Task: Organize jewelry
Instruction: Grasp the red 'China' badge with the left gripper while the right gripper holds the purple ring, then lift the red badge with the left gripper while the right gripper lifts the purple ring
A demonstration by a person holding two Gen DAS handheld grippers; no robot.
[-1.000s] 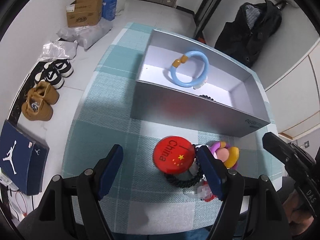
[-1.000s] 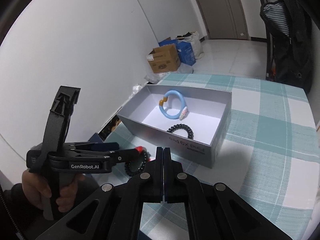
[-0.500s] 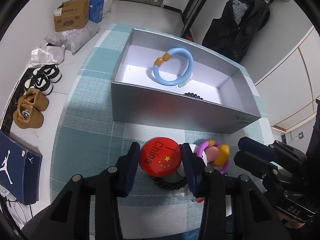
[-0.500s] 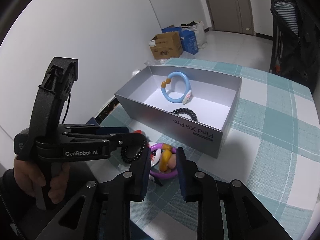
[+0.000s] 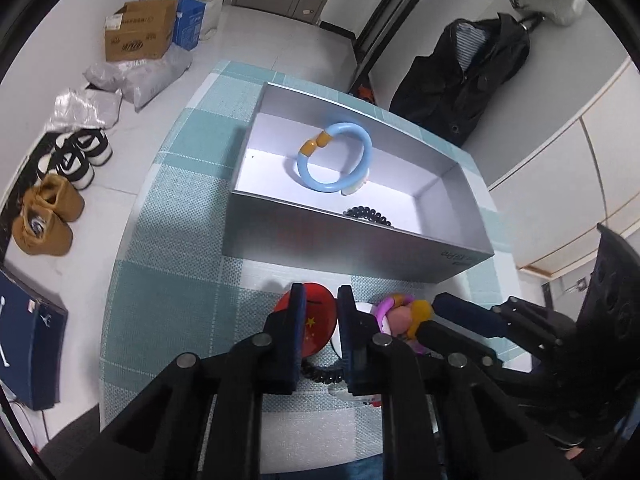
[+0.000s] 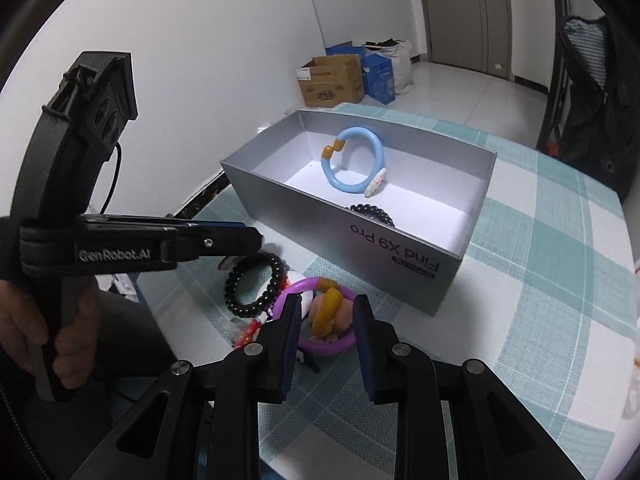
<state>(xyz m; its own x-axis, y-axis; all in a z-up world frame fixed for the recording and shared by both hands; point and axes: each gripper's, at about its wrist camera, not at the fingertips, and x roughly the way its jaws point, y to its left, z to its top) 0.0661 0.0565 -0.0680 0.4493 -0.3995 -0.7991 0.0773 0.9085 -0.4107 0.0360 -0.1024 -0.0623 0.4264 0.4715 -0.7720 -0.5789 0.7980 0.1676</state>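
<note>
Left gripper (image 5: 319,312): nearly closed on the round red badge with yellow stars (image 5: 310,326), blue pads against its two sides; whether already bearing firmly, cannot tell. Right gripper (image 6: 326,322): partly open, nothing held, fingers straddling the purple plastic ring bracelet with a yellow-and-pink doll charm (image 6: 326,314), left finger at the ring's left rim, right finger just beyond its right edge. Black beaded bracelet (image 6: 256,284): flat on the teal-and-white checked tablecloth (image 6: 540,280), just left of and beyond the right gripper, beneath the left gripper's fingers, touching the purple ring or close beside it. Open grey cardboard box, white inside, printed "Find X9 Pro" (image 6: 400,252): directly ahead of both grippers, long axis crosswise to the left gripper's reach, near wall between tongs and interior. Inside: light-blue ring bracelet with amber clasp and small white charm (image 5: 334,158) leaning against the far wall; dark spiral hair tie (image 5: 368,216) against the near wall. Judgement: badge nearer the left gripper, purple ring nearer the right; each drop requires a lift over the near wall, then forward travel.
</note>
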